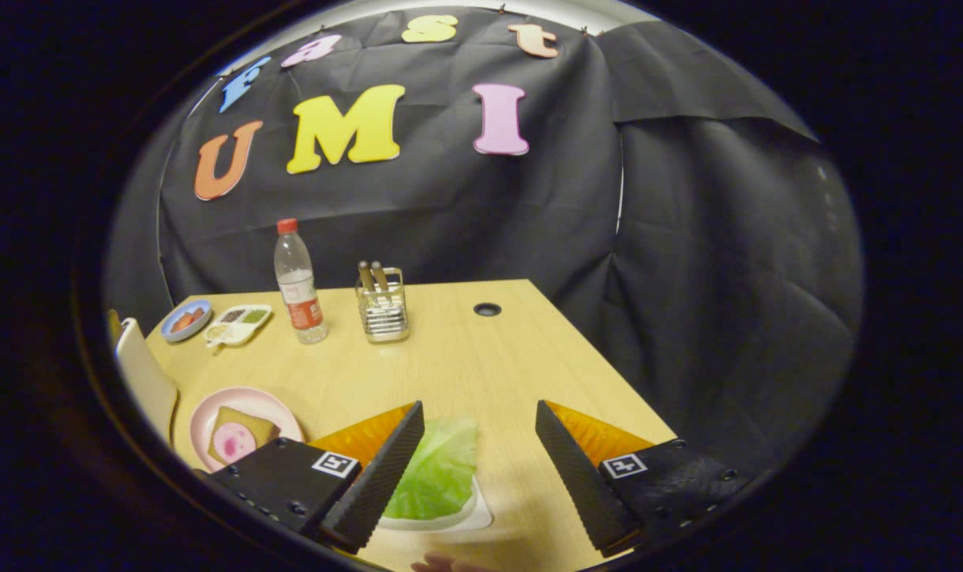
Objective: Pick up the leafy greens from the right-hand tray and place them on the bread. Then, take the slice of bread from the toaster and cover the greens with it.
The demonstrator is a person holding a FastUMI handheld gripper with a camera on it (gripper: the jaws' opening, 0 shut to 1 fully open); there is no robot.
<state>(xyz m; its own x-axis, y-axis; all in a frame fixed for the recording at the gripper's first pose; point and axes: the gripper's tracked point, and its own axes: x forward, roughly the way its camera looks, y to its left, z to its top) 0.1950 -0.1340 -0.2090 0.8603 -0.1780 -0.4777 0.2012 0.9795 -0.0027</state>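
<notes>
Gripper (pixel 479 445) hung wide open low in the frame, nothing clamped, with the leafy greens (pixel 438 469) sitting on their white tray (pixel 473 518) between the fingers, tucked right against the left one. Off to the lower left, well clear of the fingers, sat the pink plate (pixel 211 409) with the bread (pixel 251 425) and a pink slice on top.

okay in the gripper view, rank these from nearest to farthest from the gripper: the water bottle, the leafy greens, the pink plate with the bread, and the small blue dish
The gripper is open.
1. Leafy greens, on their tray between the fingers, beside the left one.
2. Pink plate with the bread, just left of the left finger.
3. Water bottle, beyond the fingers, toward the table's far edge.
4. Small blue dish, at the far left corner.
</notes>
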